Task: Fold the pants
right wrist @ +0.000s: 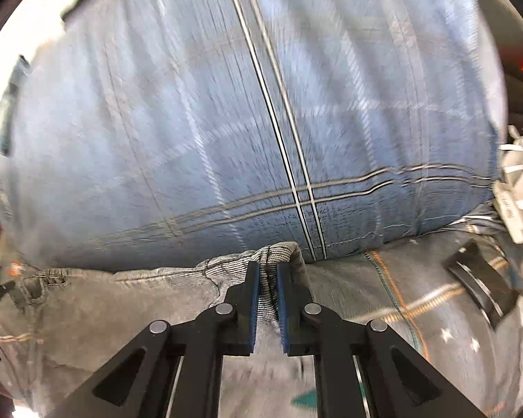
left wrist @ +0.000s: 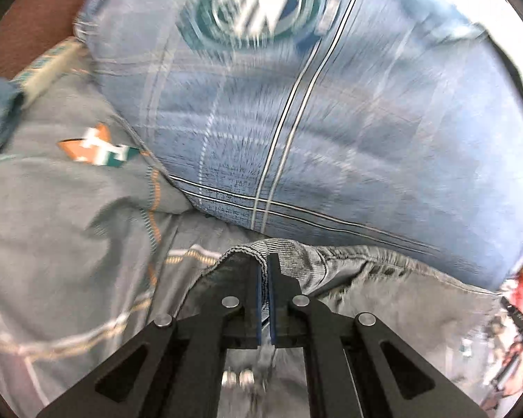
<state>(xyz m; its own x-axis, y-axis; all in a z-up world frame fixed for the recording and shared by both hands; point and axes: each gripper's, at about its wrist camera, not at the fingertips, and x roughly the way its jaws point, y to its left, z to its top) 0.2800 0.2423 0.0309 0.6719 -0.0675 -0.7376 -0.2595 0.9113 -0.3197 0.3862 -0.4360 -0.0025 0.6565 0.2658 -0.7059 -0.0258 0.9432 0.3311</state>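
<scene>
Two grippers on show, one pair of grey pants, and both tools have hold of it! The left gripper is clenched tight, its blue pads squeezed together with the ribbed edge of the pants pinched between the tips. The right gripper is clamped too, a thicker bunch of that same ribbed grey cloth wedged between its pads, so the black fingers stand a touch apart.

From each grip the pants' edge runs sideways across the lower part of the view, a belt loop showing at the left of the right wrist's view, and the grey denim falls away beneath the fingers.

Just behind the pants lies one big blue plaid pillow, crossed by paired white-and-dark stripes, with a round teal emblem at its far end. Under everything, a grey bedsheet with orange stitching and one orange-and-teal patch. Everything is motion-blurred.
</scene>
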